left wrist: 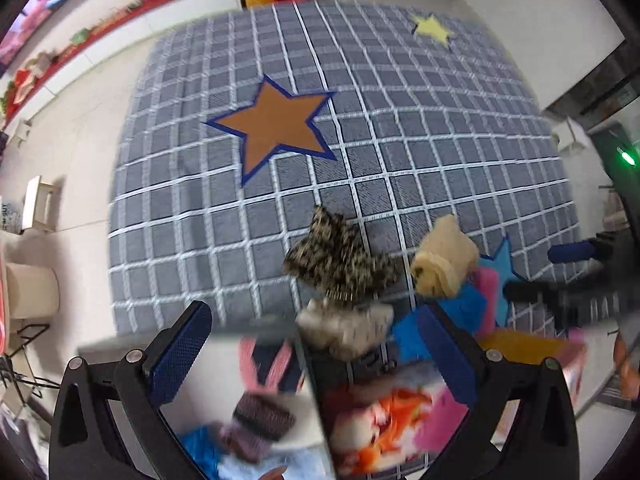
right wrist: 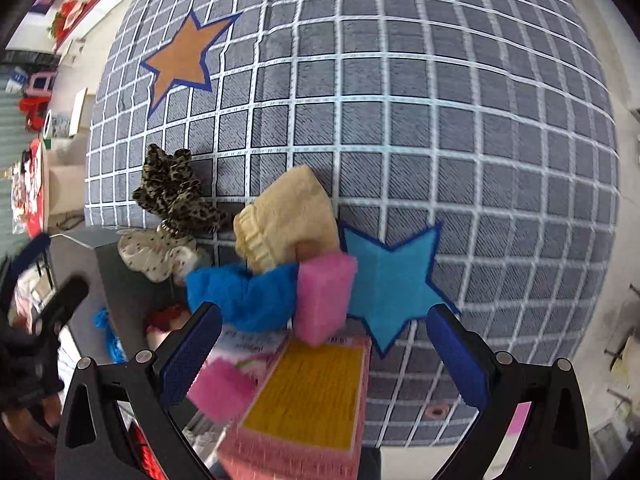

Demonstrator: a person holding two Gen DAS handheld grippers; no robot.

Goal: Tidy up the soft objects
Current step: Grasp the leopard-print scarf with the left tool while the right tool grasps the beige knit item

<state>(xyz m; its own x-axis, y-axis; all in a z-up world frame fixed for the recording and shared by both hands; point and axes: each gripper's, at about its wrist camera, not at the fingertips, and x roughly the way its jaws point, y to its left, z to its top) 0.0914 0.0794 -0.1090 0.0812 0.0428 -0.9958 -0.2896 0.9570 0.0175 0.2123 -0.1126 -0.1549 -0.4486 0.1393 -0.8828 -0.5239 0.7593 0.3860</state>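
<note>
Soft objects lie in a pile at the near edge of a grey checked rug: a leopard-print scrunchie, a cream dotted scrunchie, a beige knit piece, a blue fluffy cloth, a pink sponge and a yellow-topped pink sponge. My right gripper is open above the yellow sponge. My left gripper is open over the cream scrunchie, with the leopard scrunchie and beige piece just beyond.
The rug carries an orange star, a blue star and a yellow star. Divided boxes below my left gripper hold a knitted purple item and colourful cloths. Tiled floor and furniture surround the rug.
</note>
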